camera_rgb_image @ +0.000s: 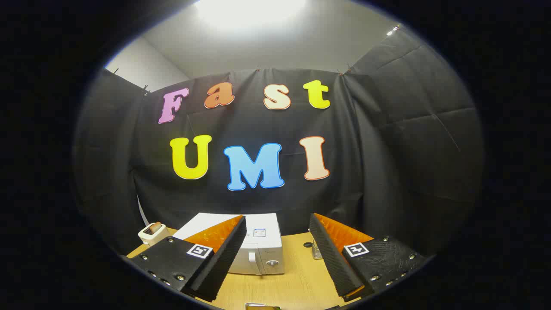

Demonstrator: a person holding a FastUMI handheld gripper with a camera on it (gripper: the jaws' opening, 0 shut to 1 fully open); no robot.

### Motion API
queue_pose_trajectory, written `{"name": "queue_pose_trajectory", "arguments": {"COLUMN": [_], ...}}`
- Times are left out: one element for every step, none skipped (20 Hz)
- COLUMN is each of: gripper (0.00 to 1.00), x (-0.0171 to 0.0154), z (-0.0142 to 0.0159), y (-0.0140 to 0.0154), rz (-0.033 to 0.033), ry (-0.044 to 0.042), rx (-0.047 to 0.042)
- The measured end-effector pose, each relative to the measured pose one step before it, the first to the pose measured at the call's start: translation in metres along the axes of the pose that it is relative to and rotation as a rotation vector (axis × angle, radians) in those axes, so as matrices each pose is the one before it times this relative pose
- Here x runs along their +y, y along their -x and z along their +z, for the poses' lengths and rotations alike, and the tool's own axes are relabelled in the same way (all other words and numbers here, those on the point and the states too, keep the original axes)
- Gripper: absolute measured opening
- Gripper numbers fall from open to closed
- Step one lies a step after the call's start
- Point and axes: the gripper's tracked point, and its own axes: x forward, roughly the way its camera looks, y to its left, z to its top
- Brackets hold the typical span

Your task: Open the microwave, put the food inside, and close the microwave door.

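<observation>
Hand-held gripper (277, 254), fingers spread apart and empty, faces the closed white microwave (254, 249) just ahead on the table (297, 280). Risk: a misaligned approach could push the microwave instead of opening its door.

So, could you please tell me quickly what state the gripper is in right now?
Gripper: open, holding nothing, microwave beyond its fingers.

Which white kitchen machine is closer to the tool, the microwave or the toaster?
The microwave. It sits just ahead of the open tool, partly behind one finger, while the toaster stands farther back beside it.
</observation>
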Motion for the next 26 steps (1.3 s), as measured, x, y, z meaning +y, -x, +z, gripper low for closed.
{"name": "queue_pose_trajectory", "arguments": {"gripper": [0.96, 0.96, 0.96, 0.96, 0.96, 0.96, 0.96, 0.96, 0.96, 0.96, 0.96, 0.96, 0.96, 0.96, 0.96, 0.96, 0.96, 0.96, 0.96, 0.96, 0.96, 0.96, 0.96, 0.96, 0.96, 0.96], "x": [0.00002, 0.00244, 0.00145, 0.00170, 0.00221, 0.00355, 0.00355, 0.00331, 0.00256, 0.00274, 0.00201, 0.00104, 0.00099, 0.00140, 0.00211, 0.00157, 0.00149, 0.00143, 0.00171, 0.00158, 0.00273, 0.00303, 0.00430, 0.00333, 0.00276, 0.00383], "z": [-0.00073, 0.00103, -0.00002, 0.00075, -0.00097, 0.00018, -0.00184, -0.00119, -0.00259, -0.00128, -0.00200, -0.00100, -0.00282, -0.00292, -0.00438, -0.00391, -0.00485, -0.00363, -0.00430, -0.00411, -0.00732, -0.00787, -0.00780, -0.00771, -0.01096, -0.01202], "y": [-0.00121, -0.00091, -0.00180, -0.00159, -0.00149, -0.00178, -0.00251, -0.00149, -0.00106, -0.00170, -0.00167, -0.00098, -0.00003, -0.00191, -0.00168, -0.00172, -0.00188, -0.00169, -0.00392, -0.00346, -0.00483, -0.00478, -0.00613, -0.00560, -0.00758, -0.00841], "rz": [-0.00428, 0.00198, 0.00155, 0.00332, 0.00284, 0.00621, 0.00539, 0.00520, 0.00559, 0.00625, 0.00490, 0.00345, 0.00234, 0.00201, 0.00443, 0.00291, 0.00406, 0.00401, 0.00315, 0.00604, 0.00602, 0.00852, 0.01265, 0.00822, 0.00864, 0.01053], "ry": [0.00780, 0.00968, 0.01274, 0.01069, 0.00501, -0.00231, -0.00571, -0.00297, -0.00051, 0.00159, 0.00416, 0.00477, 0.00275, -0.00034, -0.00303, -0.00238, -0.00091, 0.00062, 0.00161, 0.00044, -0.00161, -0.00407, -0.00451, 0.00021, 0.00373, -0.00134], "rx": [-0.00233, -0.00595, -0.00462, -0.00398, -0.00067, -0.00141, 0.00078, 0.00289, 0.00425, 0.00245, 0.00110, 0.00013, 0.00131, 0.00323, 0.00346, 0.00569, 0.00282, -0.00045, -0.00369, -0.00347, 0.00054, 0.00411, -0.00089, -0.00300, -0.00095, 0.00555]}}
